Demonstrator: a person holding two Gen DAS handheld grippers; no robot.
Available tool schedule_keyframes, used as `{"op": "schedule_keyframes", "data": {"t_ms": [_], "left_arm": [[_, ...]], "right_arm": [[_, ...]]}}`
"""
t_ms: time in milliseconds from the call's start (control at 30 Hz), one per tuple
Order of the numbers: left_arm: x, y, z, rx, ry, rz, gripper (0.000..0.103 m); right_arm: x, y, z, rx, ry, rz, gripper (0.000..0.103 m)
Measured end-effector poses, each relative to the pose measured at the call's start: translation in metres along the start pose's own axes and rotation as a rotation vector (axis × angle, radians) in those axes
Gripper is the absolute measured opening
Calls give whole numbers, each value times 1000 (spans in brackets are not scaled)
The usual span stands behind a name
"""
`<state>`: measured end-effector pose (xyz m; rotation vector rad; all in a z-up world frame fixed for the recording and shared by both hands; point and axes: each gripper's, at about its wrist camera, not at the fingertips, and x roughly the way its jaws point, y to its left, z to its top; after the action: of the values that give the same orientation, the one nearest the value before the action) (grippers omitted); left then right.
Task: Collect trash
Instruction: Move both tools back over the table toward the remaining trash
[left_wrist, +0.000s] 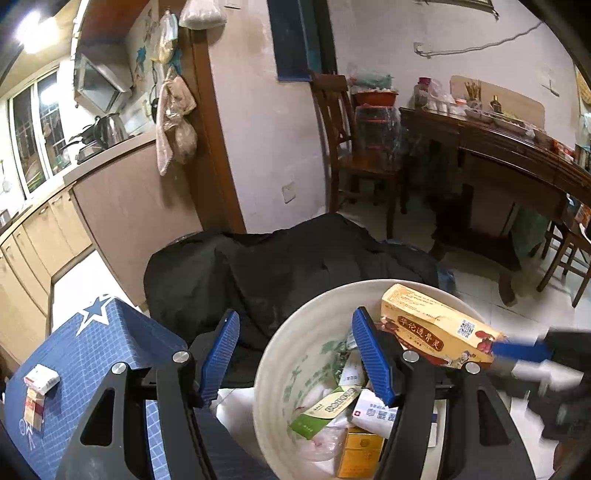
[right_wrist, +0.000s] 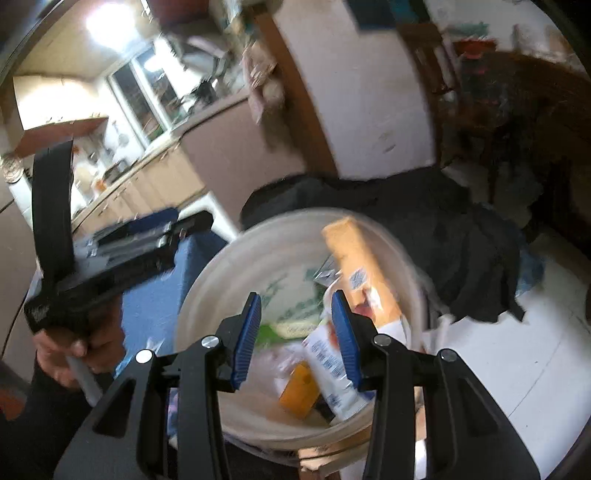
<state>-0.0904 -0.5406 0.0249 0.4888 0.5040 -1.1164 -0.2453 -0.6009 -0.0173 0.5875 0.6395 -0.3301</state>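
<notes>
Both grippers, left (left_wrist: 295, 354) and right (right_wrist: 295, 339), are hovering wide open and empty over the cream bucket (left_wrist: 269, 354), the yellow medicine box (left_wrist: 439, 328) leaning on its far rim beside the blue mat (left_wrist: 92, 339).

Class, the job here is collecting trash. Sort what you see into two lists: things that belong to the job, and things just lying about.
Belongs to the job:
white basin
long yellow box on its rim
green box inside
small packet on the blue mat

Just lying about:
black cloth
kettle
wooden chair
</notes>
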Motion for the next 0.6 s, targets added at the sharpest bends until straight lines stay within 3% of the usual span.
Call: {"op": "schedule_keyframes", "data": {"t_ms": [67, 300, 367, 467, 600], "left_arm": [[-1, 5, -2, -13, 2, 11, 65], [-20, 24, -23, 18, -14, 102, 68], [-31, 33, -37, 25, -17, 135, 71], [-48, 58, -61, -27, 3, 131, 71], [-68, 90, -93, -67, 24, 229, 71]], "right_arm": [[1, 17, -1, -67, -5, -35, 40], [-14, 46, 0, -127, -64, -4, 47], [-14, 61, -5, -164, -72, -10, 53], [-8, 82, -12, -189, -75, 47, 57], [9, 110, -17, -230, -58, 82, 58]]}}
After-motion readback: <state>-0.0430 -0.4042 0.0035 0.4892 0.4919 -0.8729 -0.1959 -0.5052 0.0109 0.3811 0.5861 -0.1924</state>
